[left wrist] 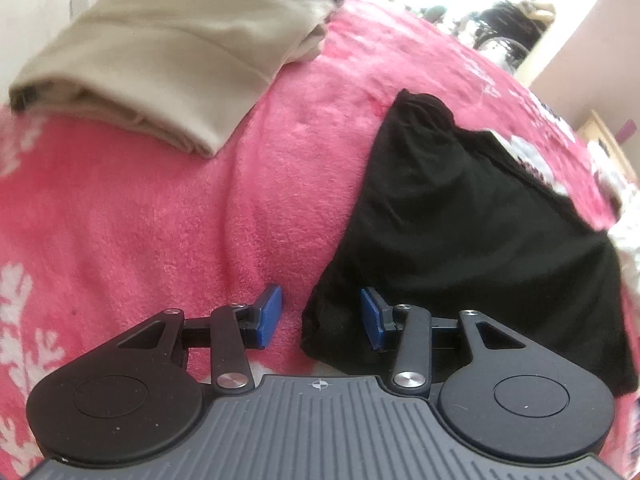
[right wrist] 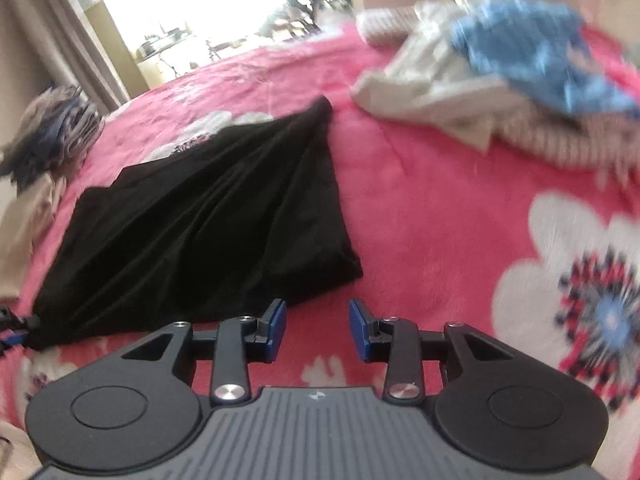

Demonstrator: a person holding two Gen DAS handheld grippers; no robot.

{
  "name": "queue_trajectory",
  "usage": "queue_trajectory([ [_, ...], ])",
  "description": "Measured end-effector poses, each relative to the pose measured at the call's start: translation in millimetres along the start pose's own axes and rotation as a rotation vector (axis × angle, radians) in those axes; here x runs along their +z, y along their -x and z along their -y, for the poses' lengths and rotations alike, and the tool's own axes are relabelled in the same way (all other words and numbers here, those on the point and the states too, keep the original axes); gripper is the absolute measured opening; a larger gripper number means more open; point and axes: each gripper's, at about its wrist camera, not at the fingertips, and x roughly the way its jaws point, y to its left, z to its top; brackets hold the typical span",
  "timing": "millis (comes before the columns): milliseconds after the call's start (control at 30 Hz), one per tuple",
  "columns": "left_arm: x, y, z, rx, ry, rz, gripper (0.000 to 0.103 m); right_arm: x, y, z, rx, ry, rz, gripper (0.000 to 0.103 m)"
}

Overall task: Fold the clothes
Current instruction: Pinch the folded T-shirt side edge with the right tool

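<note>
On the pink floral fleece blanket, nearest the cameras, both grippers stand spread and empty: the left gripper straddles the near corner of a black soft-knit garment, the right gripper sits just beside its other near edge. That garment lies wrinkled but gathered into a rough rectangle, so it looks partly folded; more folds or smoothing may remain. Beyond, a beige folded garment rests neatly. Farther off, a loose heap of white and blue clothes appears unfolded.
</note>
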Motion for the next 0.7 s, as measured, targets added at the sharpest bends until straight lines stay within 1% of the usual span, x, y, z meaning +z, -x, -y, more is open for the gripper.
queue_trajectory([
  [33, -1.2, -0.1, 1.8, 0.008, -0.010, 0.008, 0.043, 2.1, 0.4, -4.0, -0.013, 0.041, 0.016, 0.038],
  [100, -1.6, -1.3, 0.3, 0.009, 0.008, 0.014, 0.044, 6.2, -2.6, -9.8, -0.031, 0.117, 0.041, 0.038],
  [167, -2.1, -1.8, -0.9, 0.006, 0.021, 0.019, 0.044, 8.8, -9.6, -14.2, -0.036, 0.173, 0.047, 0.038],
  [300, -3.3, -1.9, -3.0, -0.002, 0.039, 0.026, 0.044, 9.8, -26.8, -16.5, -0.056, 0.211, 0.040, 0.037],
  [367, -3.9, -2.0, -4.0, -0.006, 0.048, 0.029, 0.044, 9.9, -35.3, -14.5, -0.058, 0.196, 0.024, 0.029],
  [433, -4.4, -2.0, -5.0, -0.010, 0.057, 0.033, 0.044, 9.5, -41.6, -12.2, -0.055, 0.183, 0.014, 0.025],
  [467, -4.7, -2.1, -5.7, -0.013, 0.062, 0.034, 0.044, 9.3, -43.9, -10.8, -0.054, 0.176, 0.011, 0.019],
  [500, -4.7, -2.1, -6.9, -0.017, 0.069, 0.034, 0.044, 9.4, -45.1, -9.0, -0.053, 0.167, 0.010, 0.016],
  [533, -4.8, -2.2, -8.1, -0.021, 0.076, 0.035, 0.044, 9.7, -44.9, -6.0, -0.045, 0.149, 0.012, 0.007],
  [567, -4.8, -2.1, -9.1, -0.024, 0.082, 0.034, 0.044, 10.4, -43.0, -1.6, -0.029, 0.119, 0.017, 0.004],
  [600, -4.8, -2.0, -9.4, -0.026, 0.084, 0.035, 0.044, 11.4, -39.4, 3.9, -0.004, 0.084, 0.023, 0.004],
  [700, -5.0, -1.9, -9.5, -0.028, 0.088, 0.036, 0.044, 12.8, -19.7, 31.9, 0.124, -0.096, 0.062, 0.003],
])
